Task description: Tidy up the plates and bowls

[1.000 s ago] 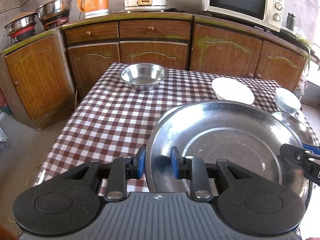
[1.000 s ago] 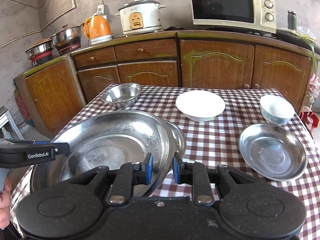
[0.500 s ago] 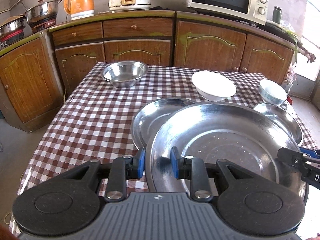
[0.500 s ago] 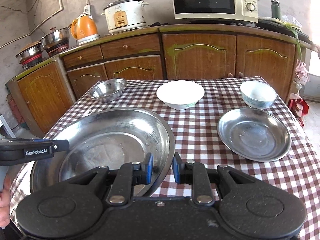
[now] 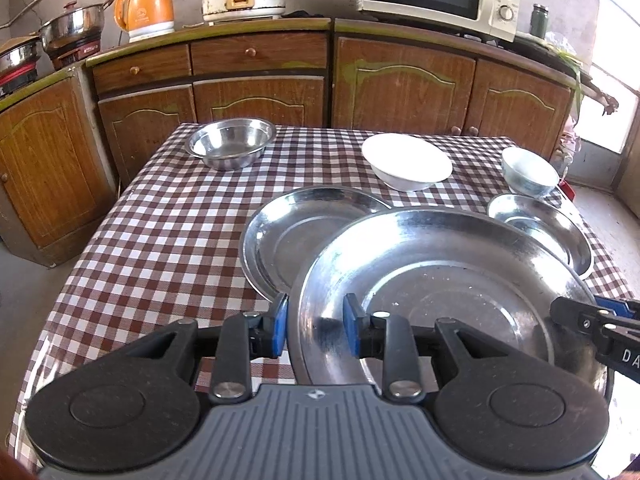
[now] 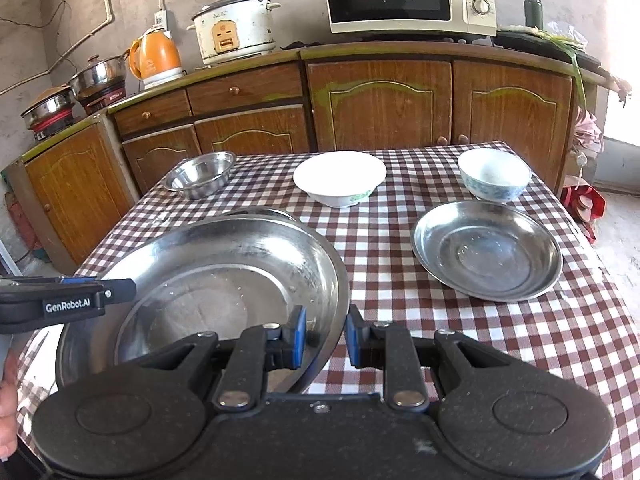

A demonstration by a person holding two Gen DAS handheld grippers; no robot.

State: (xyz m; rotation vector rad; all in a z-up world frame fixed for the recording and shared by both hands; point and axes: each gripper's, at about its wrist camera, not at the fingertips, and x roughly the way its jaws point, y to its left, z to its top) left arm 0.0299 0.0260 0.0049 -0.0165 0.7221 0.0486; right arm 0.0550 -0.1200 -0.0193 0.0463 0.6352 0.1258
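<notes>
Between both hand-held grippers hangs a big steel tray (image 5: pixel 440 280): the left hand-held gripper (image 5: pixel 315 330) pinches its left rim, jaws opening slightly; the right hand-held gripper (image 6: pixel 325 336) pinches its right rim. A smaller plate (image 5: pixel 296 232) lies on the worktop (image 5: pixel 160 220) ahead, partly beneath the tray.

Three steel plates (image 5: pixel 440 280) (image 5: pixel 296 232) (image 5: pixel 552 232) — one large, two smaller — beside three bowls: one steel (image 5: pixel 231 146), two white (image 5: pixel 408 160) (image 5: pixel 528 168).
</notes>
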